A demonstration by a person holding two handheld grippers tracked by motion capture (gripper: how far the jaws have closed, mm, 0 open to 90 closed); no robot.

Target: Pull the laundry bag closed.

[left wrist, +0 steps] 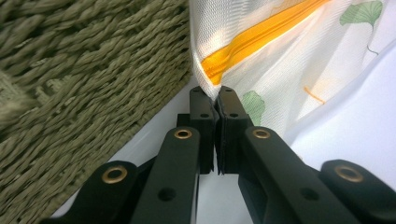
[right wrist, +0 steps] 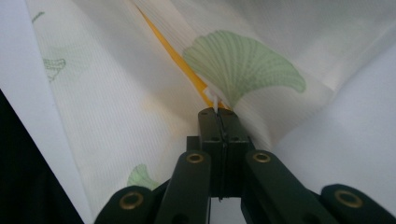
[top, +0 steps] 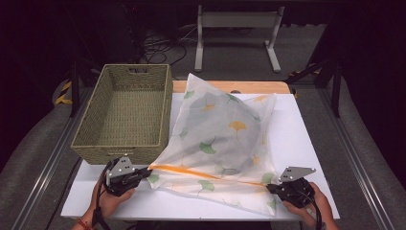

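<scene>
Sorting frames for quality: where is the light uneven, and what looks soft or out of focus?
High view: table brightly lit, surroundings nearly black, picture slightly soft. Left gripper view: basket blurs toward the near left corner; zipper sharp. Right gripper view: pillowcase glows as if backlit, its top edge soft, jaws crisp.

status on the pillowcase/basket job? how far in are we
Done: both grippers have hold of the ginkgo-print pillowcase at the ends of its orange zipper. The left gripper is shut on the corner beside the wicker basket; the right gripper is shut at the zipper's other end. In hand: the zipper edge is held off the white table. Left, if the basket is the goal: it holds nothing yet.
</scene>
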